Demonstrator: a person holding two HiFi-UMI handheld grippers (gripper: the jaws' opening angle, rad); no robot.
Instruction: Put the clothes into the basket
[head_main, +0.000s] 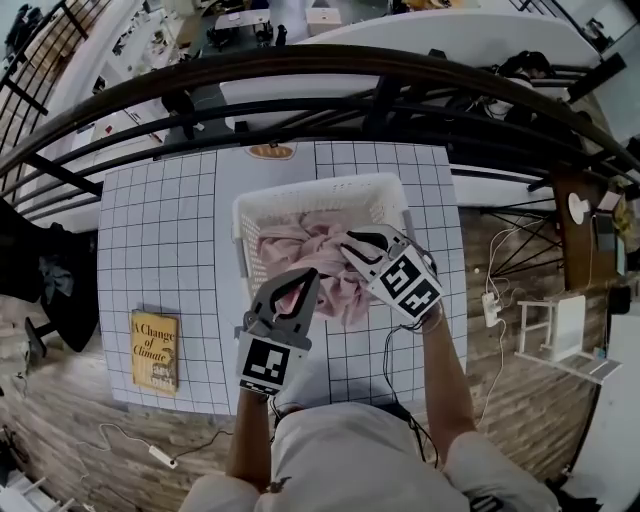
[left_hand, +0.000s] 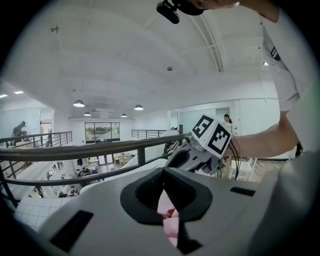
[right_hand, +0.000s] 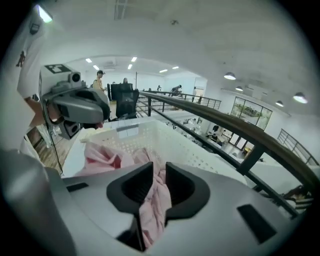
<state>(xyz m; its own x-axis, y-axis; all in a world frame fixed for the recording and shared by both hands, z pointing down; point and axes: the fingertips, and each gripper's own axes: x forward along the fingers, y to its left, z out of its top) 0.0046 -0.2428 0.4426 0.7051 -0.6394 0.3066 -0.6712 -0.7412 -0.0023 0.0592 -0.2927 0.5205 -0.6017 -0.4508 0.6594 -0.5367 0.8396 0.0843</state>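
Note:
A white slatted basket (head_main: 320, 192) stands on the gridded table (head_main: 160, 230). A pink cloth (head_main: 300, 250) fills it and spills over its near rim. My left gripper (head_main: 306, 284) comes at the cloth's near edge from below and is shut on a pinch of the pink cloth (left_hand: 167, 212). My right gripper (head_main: 352, 248) lies over the basket's right half, shut on a fold of the cloth (right_hand: 155, 200) that hangs between its jaws. In the right gripper view the basket (right_hand: 165, 137) lies ahead with the left gripper (right_hand: 80, 107) at its left.
A yellow book (head_main: 154, 351) lies at the table's near left corner. A dark curved railing (head_main: 300, 80) runs behind the table's far edge. A white stand (head_main: 560, 335) and cables sit on the wooden floor to the right.

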